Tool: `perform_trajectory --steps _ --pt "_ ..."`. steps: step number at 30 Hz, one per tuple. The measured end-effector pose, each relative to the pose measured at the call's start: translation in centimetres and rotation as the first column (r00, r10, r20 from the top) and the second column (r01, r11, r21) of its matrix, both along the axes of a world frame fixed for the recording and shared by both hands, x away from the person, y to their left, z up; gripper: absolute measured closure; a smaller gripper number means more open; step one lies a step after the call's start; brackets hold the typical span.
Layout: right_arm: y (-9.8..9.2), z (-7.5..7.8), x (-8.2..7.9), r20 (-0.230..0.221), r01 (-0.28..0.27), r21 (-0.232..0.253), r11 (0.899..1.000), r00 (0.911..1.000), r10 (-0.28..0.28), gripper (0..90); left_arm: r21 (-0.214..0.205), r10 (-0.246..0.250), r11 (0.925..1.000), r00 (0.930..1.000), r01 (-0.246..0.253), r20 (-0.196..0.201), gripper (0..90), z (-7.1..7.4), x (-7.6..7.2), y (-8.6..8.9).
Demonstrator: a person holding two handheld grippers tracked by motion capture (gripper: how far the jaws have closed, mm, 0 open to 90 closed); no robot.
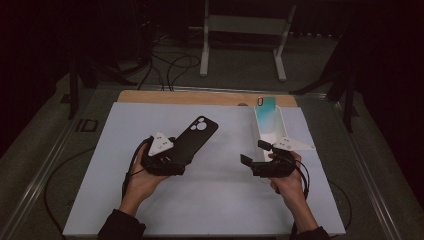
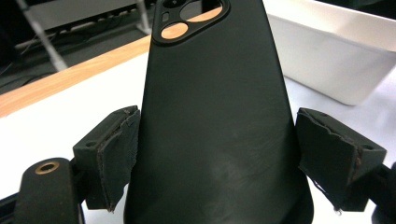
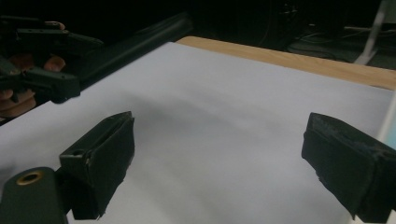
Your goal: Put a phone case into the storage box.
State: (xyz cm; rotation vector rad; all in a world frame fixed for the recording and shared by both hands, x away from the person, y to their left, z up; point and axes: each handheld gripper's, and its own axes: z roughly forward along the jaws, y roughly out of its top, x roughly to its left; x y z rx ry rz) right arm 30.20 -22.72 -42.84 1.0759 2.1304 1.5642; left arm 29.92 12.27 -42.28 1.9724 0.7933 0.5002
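A black phone case point(image 1: 196, 134) with a camera cut-out sticks out up and to the right from my left gripper point(image 1: 176, 159), which is shut on its lower end. In the left gripper view both pads point(image 2: 116, 154) press on the long edges of the case point(image 2: 210, 107). My right gripper point(image 1: 255, 152) hovers over the white sheet right of centre, pointing left. Its jaws stand wide open with nothing between them point(image 3: 219, 158). A phone with a teal back point(image 1: 266, 107) leans in a narrow white tray point(image 1: 280, 131) just behind the right gripper.
A white sheet point(image 1: 210, 200) covers the table, and a strip of wood point(image 1: 200, 97) shows along its far edge. The tray point(image 2: 336, 51) stands at the back right. A white stand point(image 1: 242, 25) and cables point(image 1: 170, 65) are on the floor beyond the table.
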Motion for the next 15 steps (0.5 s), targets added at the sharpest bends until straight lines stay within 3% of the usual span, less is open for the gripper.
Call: perform_trajectory --steps 5,15 --pt "1.1 0.5 0.4 -0.016 -0.032 0.004 0.999 0.9994 0.032 9.5 -0.011 -0.073 0.9973 0.9969 0.073 0.031 16.8 0.4 -0.5 -1.2" --pt "3.1 1.7 1.5 -0.076 -0.102 0.088 0.991 0.9911 0.109 14.0 -0.018 -0.164 0.9861 0.9852 0.165 0.049 16.5 0.6 -1.0 -2.9"
